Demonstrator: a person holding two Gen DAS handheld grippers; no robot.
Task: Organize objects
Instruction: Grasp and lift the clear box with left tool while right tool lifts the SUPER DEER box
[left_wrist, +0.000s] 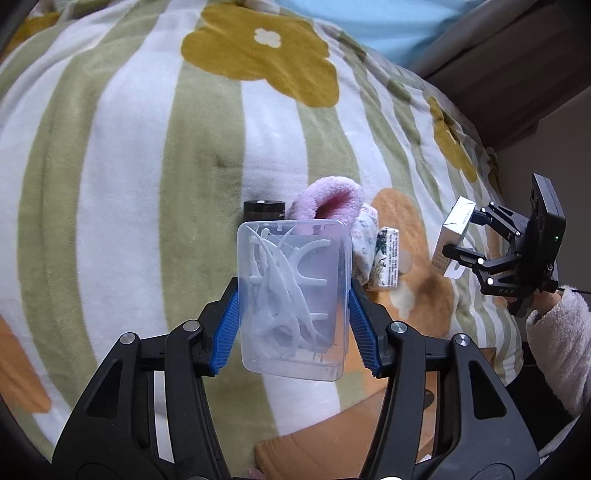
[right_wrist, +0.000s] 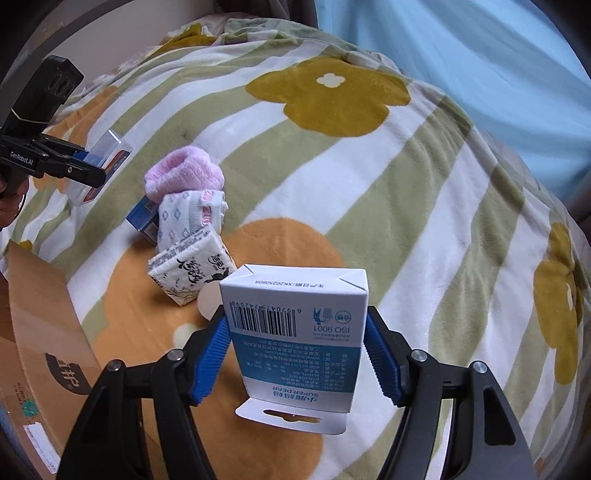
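Carton (right_wrist: 295, 332) marked "SUPER DEER", "ISO 9001"

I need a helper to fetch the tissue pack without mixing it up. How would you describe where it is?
On the striped flowered blanket, find the orange flower nearest the cardboard box. A small heap lies there: pink sock, patterned cloth, blue box. The tissue pack is the heap's nearest piece, the only white packet with black brush lettering.
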